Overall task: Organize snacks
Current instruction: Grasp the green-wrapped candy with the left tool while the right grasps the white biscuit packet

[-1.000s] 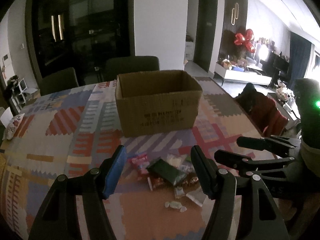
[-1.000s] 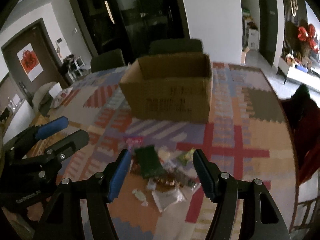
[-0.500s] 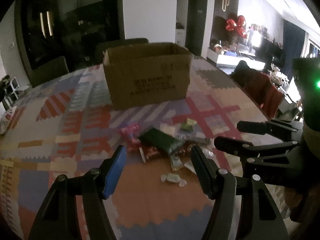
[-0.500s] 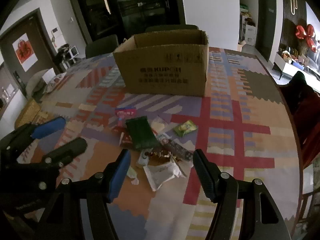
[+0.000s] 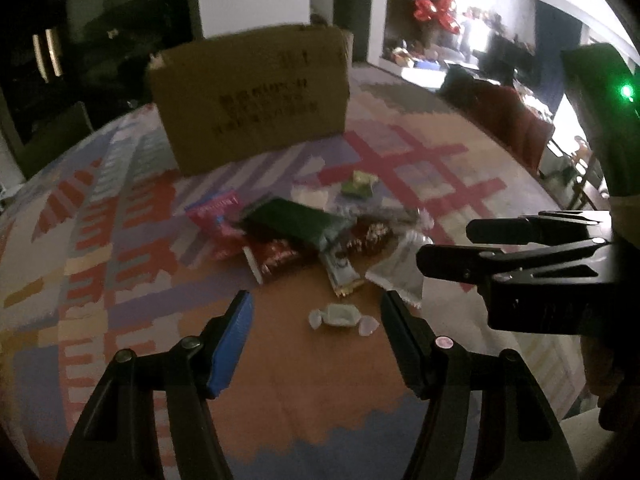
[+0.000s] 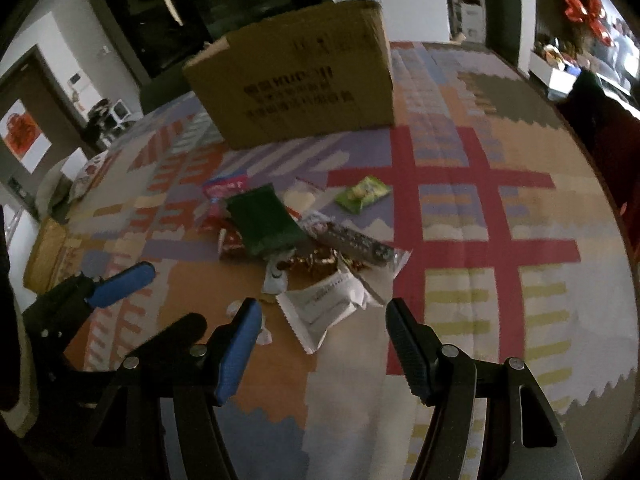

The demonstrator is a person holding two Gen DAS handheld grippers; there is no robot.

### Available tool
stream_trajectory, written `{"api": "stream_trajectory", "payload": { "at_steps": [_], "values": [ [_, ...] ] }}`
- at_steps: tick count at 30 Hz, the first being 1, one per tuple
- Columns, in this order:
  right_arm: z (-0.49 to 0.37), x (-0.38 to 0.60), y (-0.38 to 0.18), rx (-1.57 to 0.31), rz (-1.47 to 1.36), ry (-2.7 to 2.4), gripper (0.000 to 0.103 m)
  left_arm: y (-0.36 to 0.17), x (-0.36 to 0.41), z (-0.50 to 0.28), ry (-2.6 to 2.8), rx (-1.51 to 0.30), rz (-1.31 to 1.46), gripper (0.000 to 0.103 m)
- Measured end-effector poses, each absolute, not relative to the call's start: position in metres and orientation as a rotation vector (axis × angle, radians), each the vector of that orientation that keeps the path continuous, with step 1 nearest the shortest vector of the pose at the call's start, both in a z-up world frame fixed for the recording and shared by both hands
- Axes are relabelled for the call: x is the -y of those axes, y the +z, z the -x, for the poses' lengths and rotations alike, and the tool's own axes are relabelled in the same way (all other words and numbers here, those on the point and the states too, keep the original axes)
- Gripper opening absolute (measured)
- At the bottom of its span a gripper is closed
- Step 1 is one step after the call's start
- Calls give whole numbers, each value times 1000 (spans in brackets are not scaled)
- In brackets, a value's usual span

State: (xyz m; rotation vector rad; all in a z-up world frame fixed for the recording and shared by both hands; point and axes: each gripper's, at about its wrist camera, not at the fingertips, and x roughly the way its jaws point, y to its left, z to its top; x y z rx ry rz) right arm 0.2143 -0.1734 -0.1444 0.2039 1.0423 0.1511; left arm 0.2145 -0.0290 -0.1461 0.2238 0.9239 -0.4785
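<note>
table: patchwork cloth (image 6: 460, 240) | chair (image 5: 52, 136) behind | red bow (image 5: 436, 12) on far wall | red poster (image 6: 22, 136) on door

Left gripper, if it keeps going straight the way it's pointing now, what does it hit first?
Most likely the small twist-wrapped candy, which lies on the patterned tablecloth just ahead of the left gripper, between its open jaws and apart from the snack pile. Depth is hard to judge, so it may meet the cloth first.

Snack pile (image 5: 316, 232) crowds centre; cardboard box (image 5: 248, 96) blocks behind.
</note>
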Motion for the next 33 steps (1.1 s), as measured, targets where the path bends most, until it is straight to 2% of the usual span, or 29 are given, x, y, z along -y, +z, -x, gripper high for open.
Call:
{"api": "stream_trajectory", "payload": {
  "at_steps": [8,18,24,30,33],
  "values": [
    [-223,172,-169,-1099,-282,112,65,-177,36,-221,-581,-967,-289,47],
    [-235,171,-179,-1109,-323,74,65,-193,40,-231,-619,-995,-295,45],
    [-244,175,-184,-1119,-351,62,64,-195,42,-235,-631,-1008,-274,36],
    [-247,174,-187,-1125,-345,62,59,-196,41,-236,-639,-1015,-262,27],
    [-249,173,-187,-1127,-325,68,47,-195,39,-237,-627,-1027,-238,27]
  ]
}}
